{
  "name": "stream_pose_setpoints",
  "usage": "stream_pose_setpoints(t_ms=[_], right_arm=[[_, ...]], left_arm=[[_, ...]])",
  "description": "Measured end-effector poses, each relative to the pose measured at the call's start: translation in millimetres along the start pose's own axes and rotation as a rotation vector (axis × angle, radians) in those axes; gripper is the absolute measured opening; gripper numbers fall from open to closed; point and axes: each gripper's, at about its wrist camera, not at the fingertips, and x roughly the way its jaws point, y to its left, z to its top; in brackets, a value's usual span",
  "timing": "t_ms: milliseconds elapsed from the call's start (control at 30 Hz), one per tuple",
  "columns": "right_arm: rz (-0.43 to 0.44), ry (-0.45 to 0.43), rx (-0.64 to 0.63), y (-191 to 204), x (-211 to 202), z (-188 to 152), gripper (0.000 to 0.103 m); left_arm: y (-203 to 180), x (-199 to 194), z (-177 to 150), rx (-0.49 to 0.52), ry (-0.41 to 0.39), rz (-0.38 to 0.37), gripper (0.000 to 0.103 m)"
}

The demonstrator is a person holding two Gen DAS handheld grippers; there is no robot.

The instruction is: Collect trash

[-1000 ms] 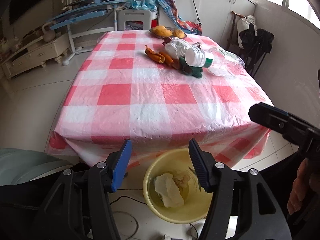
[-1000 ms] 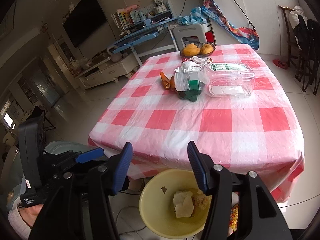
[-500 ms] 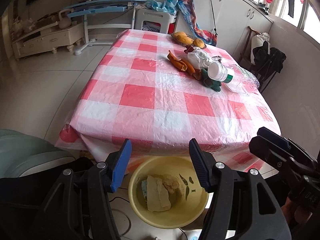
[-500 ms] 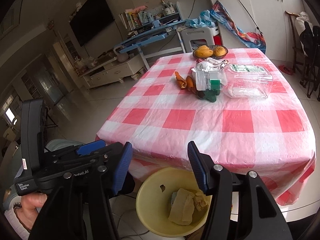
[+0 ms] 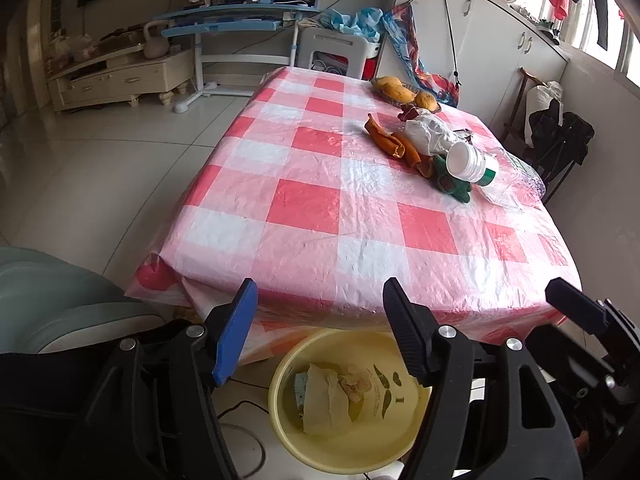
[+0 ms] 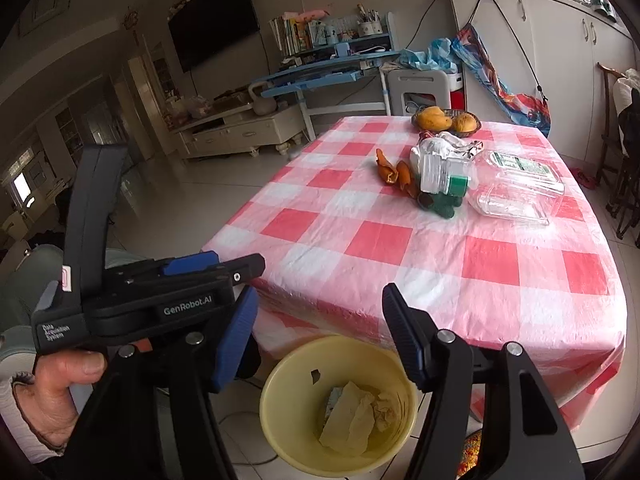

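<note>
Both tools hang over the yellow bin (image 6: 338, 404) at the bottom of the frame, just off the near edge of the tabletop (image 5: 360, 216). The left hand-held gripper (image 5: 316, 332) has its jaws apart and nothing between them; they have just been opening a little wider. The right hand-held gripper (image 6: 316, 336) is the same, spread and empty, also just widened. Crumpled paper (image 6: 352, 420) already lies in the bin.

The remaining trash sits well apart from them, toward the upper right of the left wrist view: orange peel (image 5: 394, 144), a crumpled plastic bag (image 5: 430, 132), a green scrap (image 5: 452, 186), a white-capped jar (image 5: 470, 162) lying on its side and a clear plastic container (image 6: 516, 192) beside it.

To my eye the next reach should go for one loose piece at a time, coming in low across the cloth and closing squarely, since the slick clear plastic looks apt to slip.
</note>
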Motion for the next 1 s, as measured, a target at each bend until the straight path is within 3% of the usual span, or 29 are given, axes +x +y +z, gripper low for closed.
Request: stream_pose_setpoints(t_ms=[1000], right_arm=[[-0.030,0.047,-0.013,1.2,15.3,-8.7,0.063]], left_arm=[[9.9,-3.0,0.7,-0.026,-0.012,-0.001,0.064]])
